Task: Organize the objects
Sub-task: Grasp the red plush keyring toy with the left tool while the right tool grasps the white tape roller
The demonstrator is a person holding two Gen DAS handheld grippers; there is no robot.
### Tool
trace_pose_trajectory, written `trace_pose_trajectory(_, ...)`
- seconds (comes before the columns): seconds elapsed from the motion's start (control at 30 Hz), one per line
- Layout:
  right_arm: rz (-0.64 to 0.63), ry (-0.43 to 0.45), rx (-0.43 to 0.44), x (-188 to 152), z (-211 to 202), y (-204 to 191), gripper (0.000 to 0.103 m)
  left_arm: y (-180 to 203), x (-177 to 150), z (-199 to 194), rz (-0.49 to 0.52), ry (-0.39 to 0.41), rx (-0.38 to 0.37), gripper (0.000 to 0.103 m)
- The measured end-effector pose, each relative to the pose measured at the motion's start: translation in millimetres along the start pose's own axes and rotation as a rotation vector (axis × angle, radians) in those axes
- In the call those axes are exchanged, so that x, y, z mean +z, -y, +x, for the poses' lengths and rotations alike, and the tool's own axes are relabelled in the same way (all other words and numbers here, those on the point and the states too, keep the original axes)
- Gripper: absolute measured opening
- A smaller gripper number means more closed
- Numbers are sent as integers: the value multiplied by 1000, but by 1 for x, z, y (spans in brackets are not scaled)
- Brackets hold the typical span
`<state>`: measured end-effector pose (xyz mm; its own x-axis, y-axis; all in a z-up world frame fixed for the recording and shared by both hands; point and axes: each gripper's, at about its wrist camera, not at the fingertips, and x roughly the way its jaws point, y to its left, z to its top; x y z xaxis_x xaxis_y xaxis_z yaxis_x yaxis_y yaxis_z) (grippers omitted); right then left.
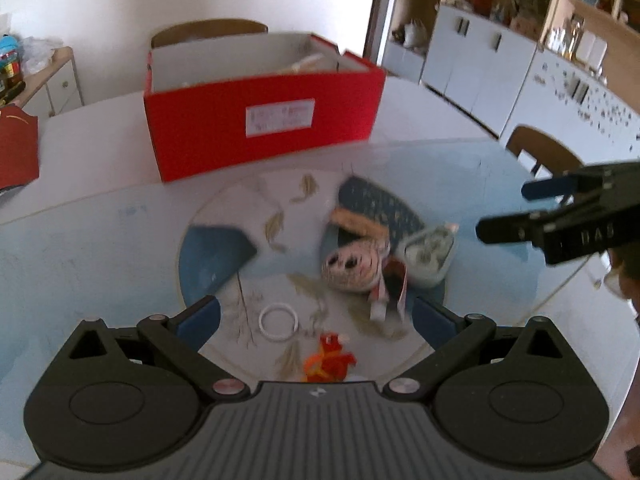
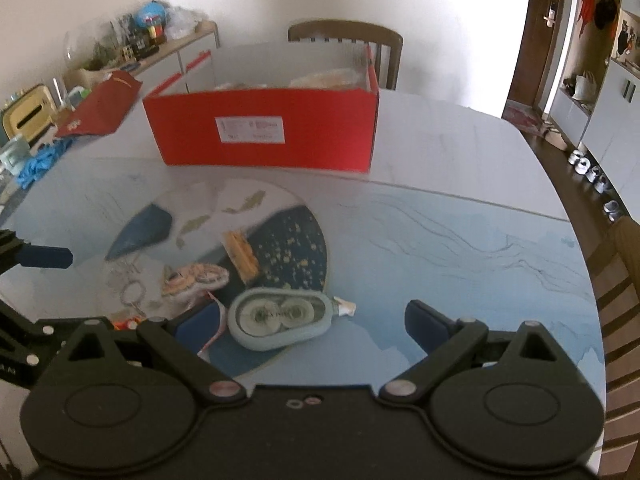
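A red open box (image 1: 264, 120) stands at the far side of the table; it also shows in the right wrist view (image 2: 264, 136). On the round mat lie a white ring (image 1: 279, 322), a red-orange toy (image 1: 330, 358), a patterned pouch (image 1: 354, 266), a brown brush (image 1: 358, 220) and a pale green case (image 1: 428, 256). My left gripper (image 1: 316, 316) is open and empty above the ring. My right gripper (image 2: 312, 322) is open and empty, just above the green case (image 2: 276, 318). The pouch (image 2: 196, 278) and brush (image 2: 240, 256) lie beyond it.
A red paper bag (image 2: 98, 106) and blue gloves (image 2: 38, 164) lie at the table's left. A cluttered sideboard (image 2: 132, 48) stands behind. Wooden chairs (image 2: 346, 38) surround the table. White cabinets (image 1: 480, 60) line the right wall.
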<state>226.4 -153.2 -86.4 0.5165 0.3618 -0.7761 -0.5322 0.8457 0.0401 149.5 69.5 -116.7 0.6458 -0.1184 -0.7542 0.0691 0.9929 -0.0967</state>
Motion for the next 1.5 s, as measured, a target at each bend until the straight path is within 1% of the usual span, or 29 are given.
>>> trace_pose_trajectory(0.23,-14,-33,-17,-8,20,-3,99,-1,-12,17,17,-31,24,102)
trace_pose_trajectory(0.53,29,-78,-10,-11,41,-9,99,-16,-21,31,-45,-53,13,102)
trace_pose_trajectory(0.77,28,-106,-19,-15,51,-14,99,-14,-23,38,-21,-63,24,102)
trace_pose_trajectory(0.87,36,-113,-20,-15,54,-16,99,-11,-23,38,5,-52,54,101)
trace_pose_trajectory(1.0,54,-114,-26,-15,56,-18,99,-9,-23,35,10,-45,41,99)
trace_pose_trajectory(1.07,63,-116,-30,-14,58,-18,98,-8,-24,34,16,-44,35,95)
trace_pose_trajectory(1.13,70,-114,-35,-14,60,-18,98,-7,-24,33,19,-45,25,88)
trace_pose_trajectory(1.17,73,-115,-35,-13,61,-19,98,-7,-24,33,19,-47,18,85)
trace_pose_trajectory(1.23,79,-115,-38,-12,62,-19,98,-6,-24,34,14,-56,-2,76)
trace_pose_trajectory(1.27,84,-117,-39,-12,63,-19,98,-6,-24,35,13,-61,-9,74)
trace_pose_trajectory(1.3,90,-118,-38,-11,64,-19,98,-5,-25,35,13,-64,-11,69)
trace_pose_trajectory(1.37,100,-119,-41,-10,65,-19,98,-4,-26,35,13,-66,-16,64)
trace_pose_trajectory(1.43,108,-118,-45,-10,66,-19,98,-4,-26,34,15,-67,-27,54)
trace_pose_trajectory(1.47,112,-117,-48,-9,67,-20,98,-4,-26,33,13,-67,-34,52)
trace_pose_trajectory(1.5,117,-117,-52,-9,68,-20,98,-4,-26,33,12,-68,-37,48)
